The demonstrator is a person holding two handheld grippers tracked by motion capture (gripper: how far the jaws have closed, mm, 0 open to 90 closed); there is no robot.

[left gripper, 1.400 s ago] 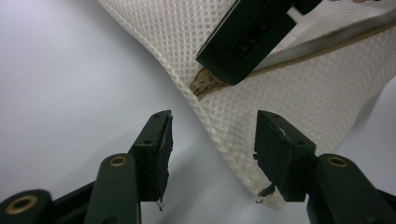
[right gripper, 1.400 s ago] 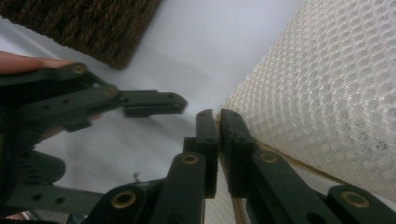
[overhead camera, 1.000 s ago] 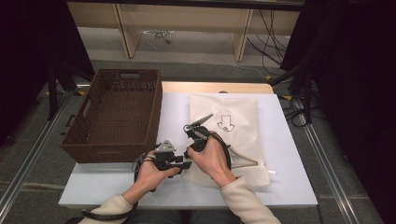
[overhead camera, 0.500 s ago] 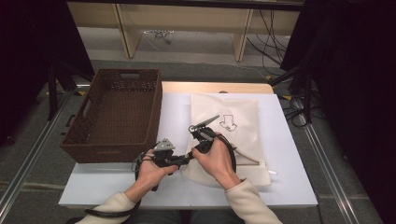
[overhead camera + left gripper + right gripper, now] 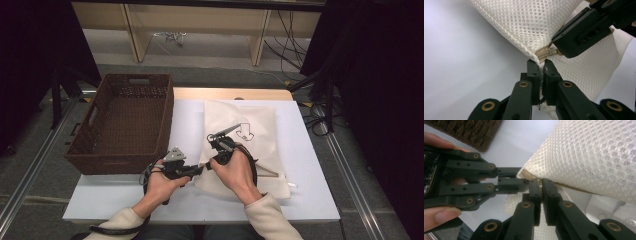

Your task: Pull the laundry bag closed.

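Since the earlier frames: left gripper [image 5: 200, 169] has drawn in to the near-left corner of the white mesh laundry bag [image 5: 250, 150]; its jaws have just been closing and now pinch the bag's corner. Right gripper [image 5: 209, 165] has tipped slightly, otherwise little changed.

Item: mesh laundry bag [image 5: 531, 25], white open-weave netting, with a tan zipper [image 5: 546, 53] ending at the held corner. Location: on the white table [image 5: 185, 125], right of the brown wicker basket [image 5: 122, 125], lying partly over a flat cream cloth bag printed with a black arrow outline [image 5: 245, 131]; near-left corner lifted off the surface between the two tools.

Left gripper [image 5: 541, 67]: jaws pressed together on the mesh edge just below the zipper end.
Right gripper [image 5: 541, 185]: jaws pressed together on the tan zipper end, tip to tip with the left tool's.

Handling, judged: light, limp, no stiffness; it will sag and drape wherever unsupported. Netting may snag on jaw edges or stretch under a hard pull. Not fragile. Best holds are the reinforced zipper tape, the pull tab and the seamed corner, as plain netting slips and bunches.
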